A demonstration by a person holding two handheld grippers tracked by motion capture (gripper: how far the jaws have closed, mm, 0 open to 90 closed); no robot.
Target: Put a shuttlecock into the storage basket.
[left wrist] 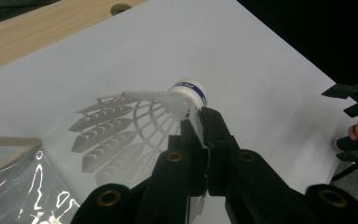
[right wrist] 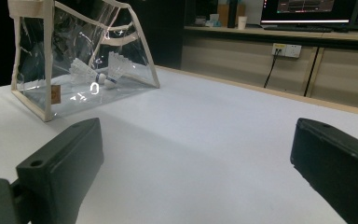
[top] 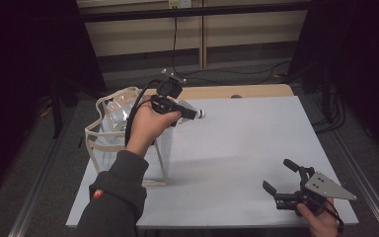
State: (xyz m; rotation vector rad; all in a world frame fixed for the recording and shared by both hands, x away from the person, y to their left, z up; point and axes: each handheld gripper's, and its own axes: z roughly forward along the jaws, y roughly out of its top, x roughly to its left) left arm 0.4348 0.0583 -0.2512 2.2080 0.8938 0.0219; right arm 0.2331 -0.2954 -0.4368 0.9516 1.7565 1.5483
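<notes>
Our left sleeve (top: 116, 197) fills the near edge of the high view, and beyond it the white worktop (top: 237, 148) spreads wide, with the clear pouch (top: 123, 133) standing at its left edge. We judge the step in hand to be moving shuttlecocks between pouch and worktop: two more shuttlecocks (right wrist: 98, 70) lie inside the pouch, while the left tongs (top: 190, 114) hover just beside its top, over the worktop, pressed together on the feather skirt of one shuttlecock (left wrist: 168, 105), cork pointing away. The right tongs (top: 281, 177) rest spread and empty at the near right corner. Next, we think, the left hand must carry its shuttlecock to its place and ease the grip without crushing feathers.
</notes>
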